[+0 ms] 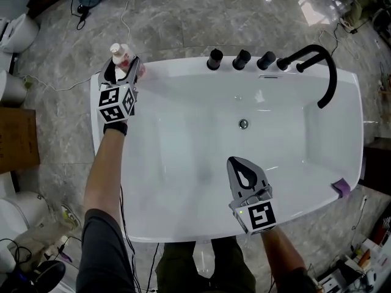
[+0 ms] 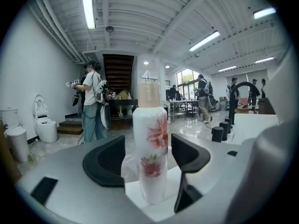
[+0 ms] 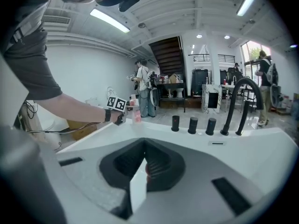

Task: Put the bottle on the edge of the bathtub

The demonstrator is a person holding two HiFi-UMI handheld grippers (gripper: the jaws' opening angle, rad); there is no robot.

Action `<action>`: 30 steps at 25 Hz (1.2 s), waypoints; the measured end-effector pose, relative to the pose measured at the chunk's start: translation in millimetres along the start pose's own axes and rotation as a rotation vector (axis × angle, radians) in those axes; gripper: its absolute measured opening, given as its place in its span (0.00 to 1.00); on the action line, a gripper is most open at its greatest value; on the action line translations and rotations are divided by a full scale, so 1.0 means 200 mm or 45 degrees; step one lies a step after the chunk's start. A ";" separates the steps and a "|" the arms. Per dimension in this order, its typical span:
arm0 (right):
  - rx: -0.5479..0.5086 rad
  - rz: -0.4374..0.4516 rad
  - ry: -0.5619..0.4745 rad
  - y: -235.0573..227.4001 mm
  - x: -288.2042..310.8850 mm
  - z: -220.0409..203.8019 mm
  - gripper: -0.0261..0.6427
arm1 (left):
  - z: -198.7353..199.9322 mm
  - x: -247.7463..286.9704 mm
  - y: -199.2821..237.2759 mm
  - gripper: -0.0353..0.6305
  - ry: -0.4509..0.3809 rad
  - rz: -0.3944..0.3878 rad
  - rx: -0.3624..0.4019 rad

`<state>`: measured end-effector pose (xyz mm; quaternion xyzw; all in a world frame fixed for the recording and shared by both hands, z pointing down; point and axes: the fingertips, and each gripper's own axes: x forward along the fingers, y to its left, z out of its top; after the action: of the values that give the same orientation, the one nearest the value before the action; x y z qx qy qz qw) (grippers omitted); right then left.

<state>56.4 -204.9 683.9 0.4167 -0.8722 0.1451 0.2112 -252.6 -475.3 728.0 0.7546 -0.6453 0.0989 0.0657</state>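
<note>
White bathtub [image 1: 177, 66]: bottle [image 2: 149, 143] upright on the rim's far-left corner. Three black knobs [image 1: 241, 59] and an arched black spout [image 1: 317, 63] sit along the far rim, and a small purple piece [image 1: 341, 187] near the near-right corner. Grey marble floor [image 1: 201, 11] carries a white cable [image 1: 61, 87] and a cardboard box [image 1: 17, 136] to the left.

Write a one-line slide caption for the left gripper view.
Flowered bottle stands upright on the bathtub edge between the open jaws of the left gripper.
</note>
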 end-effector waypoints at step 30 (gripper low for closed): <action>-0.073 0.079 -0.220 0.41 -0.42 1.05 0.04 | 0.90 -1.43 -0.43 0.32 0.077 -0.091 -0.059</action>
<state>-12.8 -187.8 454.3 0.3942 -0.9034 0.0903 0.1424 -198.1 -227.3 488.1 0.7722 -0.6178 0.1040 0.1061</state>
